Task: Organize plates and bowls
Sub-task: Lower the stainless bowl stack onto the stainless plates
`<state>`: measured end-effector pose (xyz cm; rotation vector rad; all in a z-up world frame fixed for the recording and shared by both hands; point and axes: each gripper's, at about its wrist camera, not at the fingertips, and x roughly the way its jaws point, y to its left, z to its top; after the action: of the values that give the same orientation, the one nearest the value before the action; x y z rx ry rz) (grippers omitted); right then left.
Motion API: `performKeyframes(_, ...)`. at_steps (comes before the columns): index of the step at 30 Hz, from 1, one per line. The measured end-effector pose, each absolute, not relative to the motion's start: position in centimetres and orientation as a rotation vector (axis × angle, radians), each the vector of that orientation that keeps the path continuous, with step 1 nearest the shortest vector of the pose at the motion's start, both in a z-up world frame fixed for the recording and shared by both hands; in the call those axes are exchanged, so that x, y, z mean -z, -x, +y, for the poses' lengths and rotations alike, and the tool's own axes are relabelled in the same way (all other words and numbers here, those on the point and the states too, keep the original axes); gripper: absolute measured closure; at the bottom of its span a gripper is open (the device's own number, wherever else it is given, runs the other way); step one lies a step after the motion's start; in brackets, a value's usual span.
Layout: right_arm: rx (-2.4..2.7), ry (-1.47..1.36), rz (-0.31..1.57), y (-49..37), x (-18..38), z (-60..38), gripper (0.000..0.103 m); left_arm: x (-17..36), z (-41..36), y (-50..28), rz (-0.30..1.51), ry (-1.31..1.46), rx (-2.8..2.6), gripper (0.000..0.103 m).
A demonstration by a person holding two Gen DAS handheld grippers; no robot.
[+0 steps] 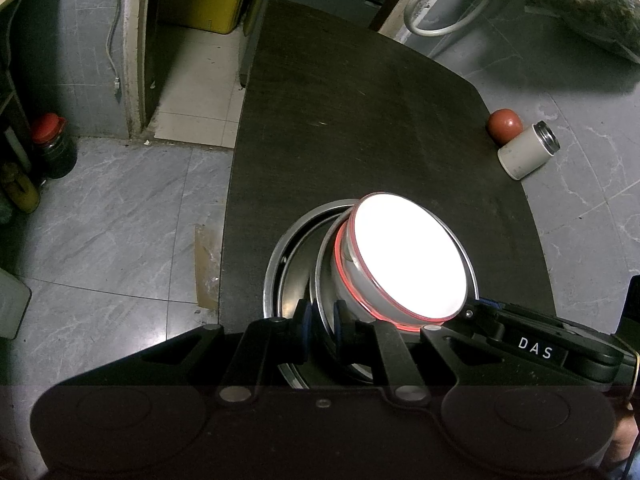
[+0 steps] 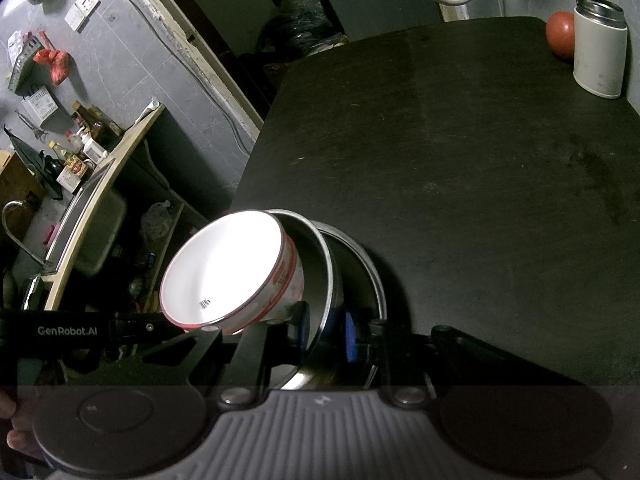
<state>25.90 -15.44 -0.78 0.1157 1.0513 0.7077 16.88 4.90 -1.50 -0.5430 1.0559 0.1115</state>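
2 wrist fisheyes, each looking forward and down along its fingers, close over the near edge of the dark table (image 1: pixel 360 100). Left view from the left side, right view from the right. Shared: the stacked bowls (image 1: pixel 408 256), the table, and the far can (image 2: pixel 598 48) beside a red ball (image 2: pixel 560 34).

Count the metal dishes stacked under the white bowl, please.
2. An inner steel dish carries the tilted white bowl and is pinched at its rim by both hand-held grippers; an outer steel dish lies beneath it on the table. More may be hidden underneath.
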Motion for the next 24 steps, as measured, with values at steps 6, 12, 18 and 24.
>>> performKeyframes(6,-0.708,-0.116,1.052,-25.91,0.77,-15.44,0.081,1.61,4.88,-16.75,1.057,0.542,-0.117,0.090)
performKeyframes(12,-0.708,-0.115,1.052,-25.92,0.74,-15.44,0.081,1.69,4.72,-16.51,1.058,0.539,-0.122,0.090)
performKeyframes(18,-0.707,-0.110,1.053,-25.93,0.80,-15.37,0.081,1.64,4.60,-16.52,1.060,0.538,-0.125,0.090)
performKeyframes(24,-0.704,-0.081,1.048,-25.76,0.86,-14.91,0.081,1.53,4.47,-16.32,1.061,0.533,-0.141,0.085)
